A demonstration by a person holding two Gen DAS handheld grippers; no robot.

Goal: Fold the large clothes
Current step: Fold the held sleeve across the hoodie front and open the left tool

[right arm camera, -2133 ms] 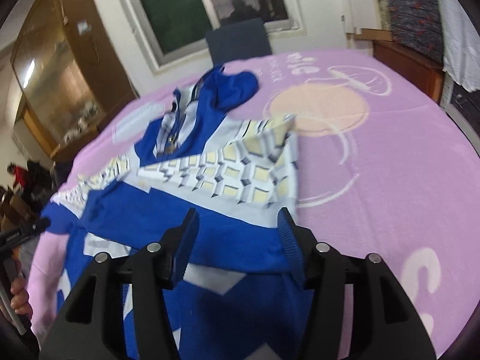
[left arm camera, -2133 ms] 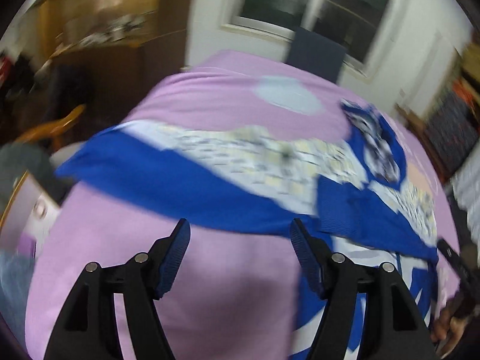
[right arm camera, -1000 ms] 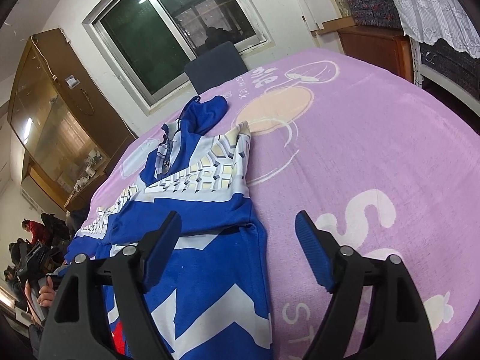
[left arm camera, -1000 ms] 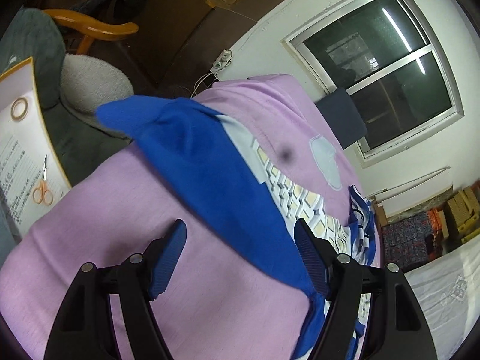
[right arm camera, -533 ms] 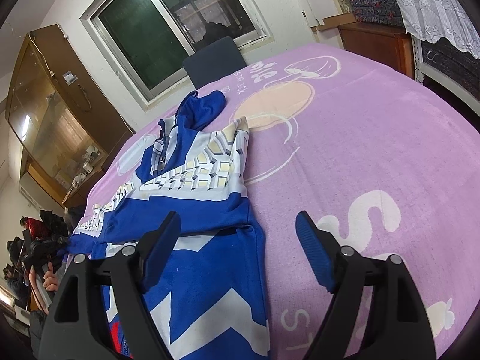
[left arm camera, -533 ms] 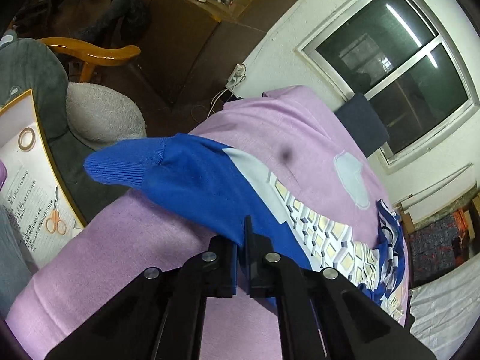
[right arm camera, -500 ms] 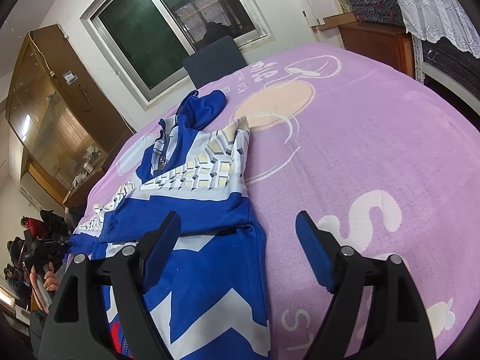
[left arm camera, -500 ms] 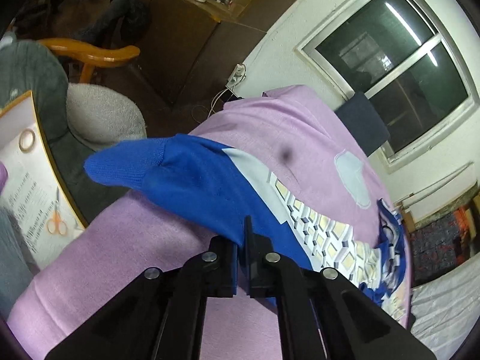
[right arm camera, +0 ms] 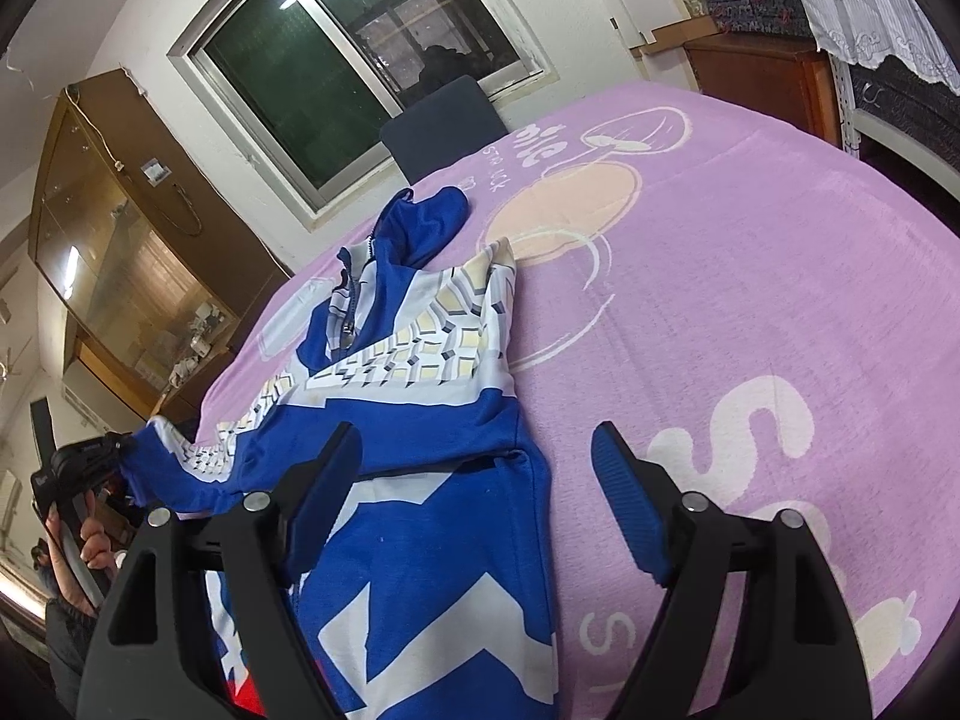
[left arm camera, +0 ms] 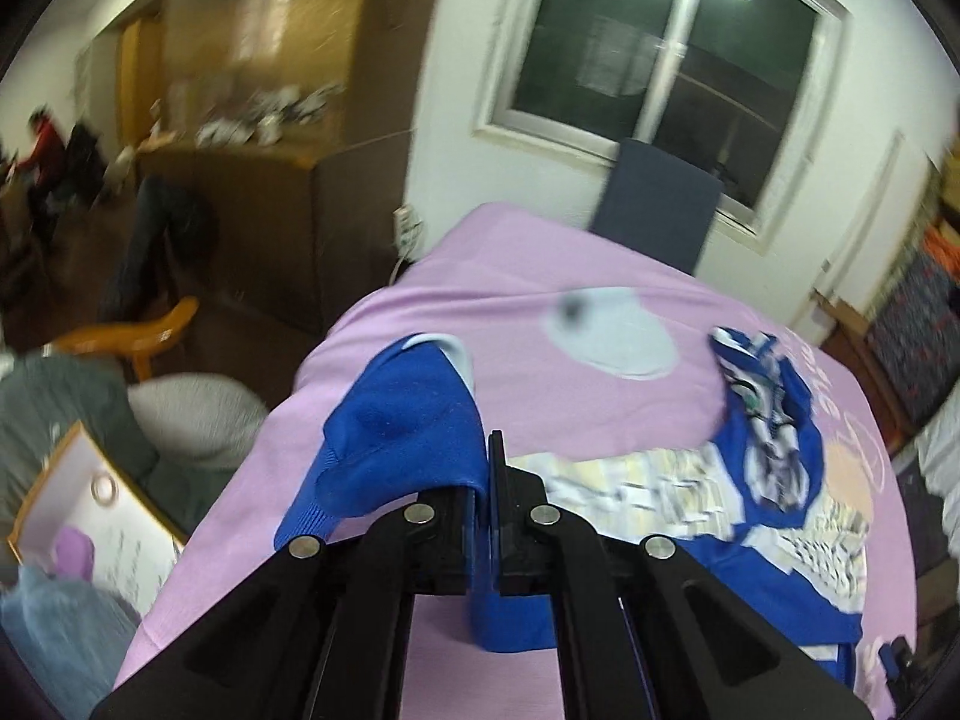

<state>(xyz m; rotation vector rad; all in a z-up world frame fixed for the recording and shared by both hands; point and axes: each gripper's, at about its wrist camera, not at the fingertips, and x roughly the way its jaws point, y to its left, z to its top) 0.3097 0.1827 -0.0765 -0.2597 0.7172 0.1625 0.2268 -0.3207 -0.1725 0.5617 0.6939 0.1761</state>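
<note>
Jacket (right arm camera: 420, 420), blue with white panels, lies spread on the pink blanket (right arm camera: 750, 300) that covers the table, collar toward the window. We hold its left sleeve (left arm camera: 408, 432) lifted off the blanket, cuff drooping to the side; we judge this readies the sleeve to be carried across the body for a fold. Left claw (left arm camera: 486, 516) is clenched on the sleeve cloth, which bunches above and hangs below the jaws. Right claw (right arm camera: 480, 510) hovers released, jaws wide, over the jacket's lower edge, holding nothing.
</note>
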